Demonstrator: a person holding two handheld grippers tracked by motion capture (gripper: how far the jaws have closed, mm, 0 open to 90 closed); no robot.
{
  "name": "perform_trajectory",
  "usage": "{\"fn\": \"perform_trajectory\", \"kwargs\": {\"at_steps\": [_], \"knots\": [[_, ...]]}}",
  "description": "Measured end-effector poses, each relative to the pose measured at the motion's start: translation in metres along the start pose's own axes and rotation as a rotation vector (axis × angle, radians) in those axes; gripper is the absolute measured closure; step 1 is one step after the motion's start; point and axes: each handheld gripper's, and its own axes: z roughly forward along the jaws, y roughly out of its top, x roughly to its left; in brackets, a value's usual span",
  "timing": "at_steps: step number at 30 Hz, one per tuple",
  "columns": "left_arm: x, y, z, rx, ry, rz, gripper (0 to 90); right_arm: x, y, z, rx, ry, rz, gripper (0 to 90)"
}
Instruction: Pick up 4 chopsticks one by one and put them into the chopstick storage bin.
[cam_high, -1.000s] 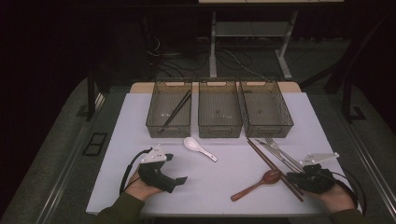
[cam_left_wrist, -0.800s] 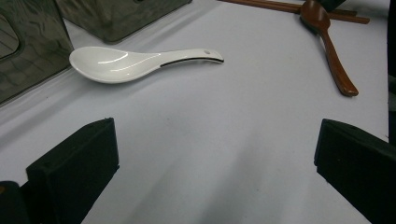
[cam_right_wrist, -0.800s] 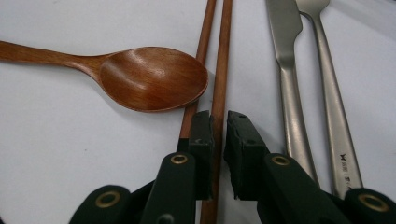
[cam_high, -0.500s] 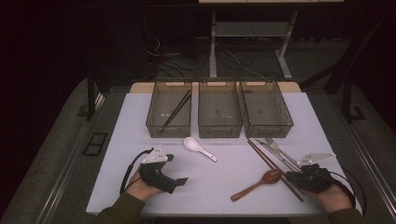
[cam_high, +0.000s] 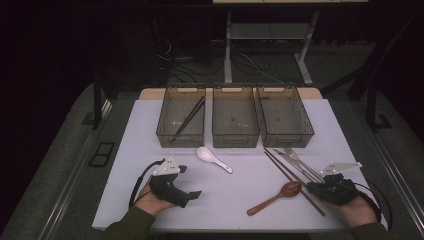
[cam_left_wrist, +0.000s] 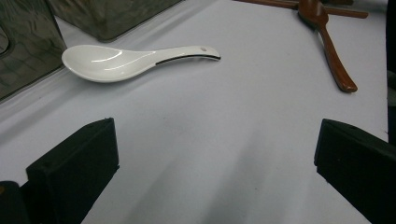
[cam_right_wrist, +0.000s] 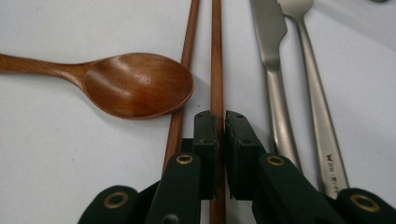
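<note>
Now – R gripper (cam_right_wrist: 216, 122) clamped on chopstick (cam_right_wrist: 216, 56), L gripper (cam_left_wrist: 215, 154) wide open

The two chopsticks (cam_right_wrist: 216, 56) are looking like smooth reddish wood, and the wooden spoon (cam_right_wrist: 135, 84) is showing a soft sheen. The knife (cam_right_wrist: 273, 70) and the fork (cam_right_wrist: 313, 79) are looking like brushed metal. The white spoon (cam_left_wrist: 121, 60) is shining like glossy ceramic. The desk (cam_high: 240, 200) is appearing matt and smooth. The gripper pads (cam_right_wrist: 205, 140) are looking like matt black plastic.
</note>
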Motion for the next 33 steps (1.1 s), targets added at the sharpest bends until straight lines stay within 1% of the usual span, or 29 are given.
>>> {"fn": "perform_trajectory", "kwargs": {"at_steps": [8,10,16,18,20,21,25,33], "knots": [[0.000,0.000,0.000,0.000,-0.002,0.000,0.0,-0.003,0.000,-0.007,-0.041,0.008,0.009,83.9],[0.000,0.000,0.000,0.000,-0.003,0.000,0.0,-0.005,0.000,-0.009,-0.059,0.010,0.001,83.8],[0.000,0.000,0.000,0.002,-0.007,0.001,0.0,-0.007,0.000,-0.017,-0.105,0.022,0.003,83.8],[0.000,0.000,0.001,0.002,-0.008,0.001,0.0,-0.008,0.000,-0.019,-0.122,0.027,-0.006,83.8],[0.000,0.000,0.001,0.008,-0.007,0.007,0.0,-0.008,0.000,-0.021,-0.136,0.040,-0.011,83.8],[0.000,0.000,0.001,0.008,-0.007,0.008,0.0,-0.007,0.000,-0.022,-0.136,0.044,-0.005,83.8],[0.000,0.000,0.001,0.009,-0.009,0.009,0.0,-0.007,0.000,-0.025,-0.146,0.061,-0.030,83.8],[-0.001,0.000,0.002,0.014,-0.013,0.009,0.0,-0.002,0.005,-0.028,-0.170,0.108,-0.051,83.8]]}}
